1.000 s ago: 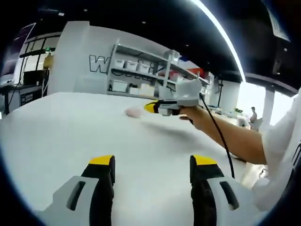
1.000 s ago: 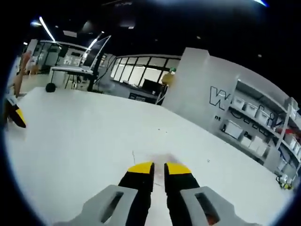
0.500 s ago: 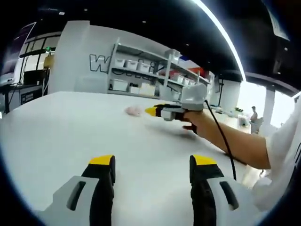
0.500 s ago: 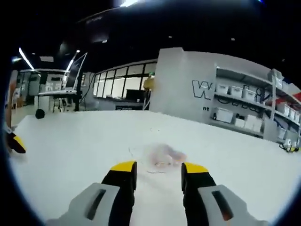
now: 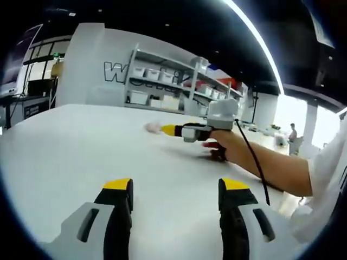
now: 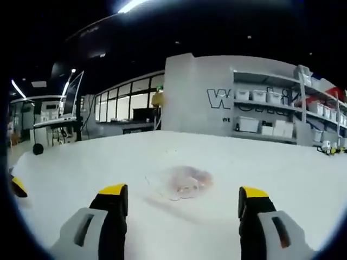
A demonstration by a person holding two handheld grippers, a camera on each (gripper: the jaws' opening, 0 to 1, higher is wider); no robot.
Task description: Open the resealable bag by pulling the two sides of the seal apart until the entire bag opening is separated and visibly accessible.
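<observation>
Change: right gripper (image 6: pixel 183 196) jaws spread wider than a moment ago
Left gripper (image 5: pixel 174 188): jaws apart, low over table (image 5: pixel 70 146)
Bag (image 6: pixel 181 181): flat on table, centre of right gripper view, between the jaws
Hand (image 5: pixel 230 145): stretched level toward bag

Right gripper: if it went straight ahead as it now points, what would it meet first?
Most likely the resealable bag, lying on the white table ahead of the open right gripper; depth is unclear.

Both tongs spread wide: left tongs (image 5: pixel 176 187), right tongs (image 6: pixel 184 195) low, forward.
</observation>
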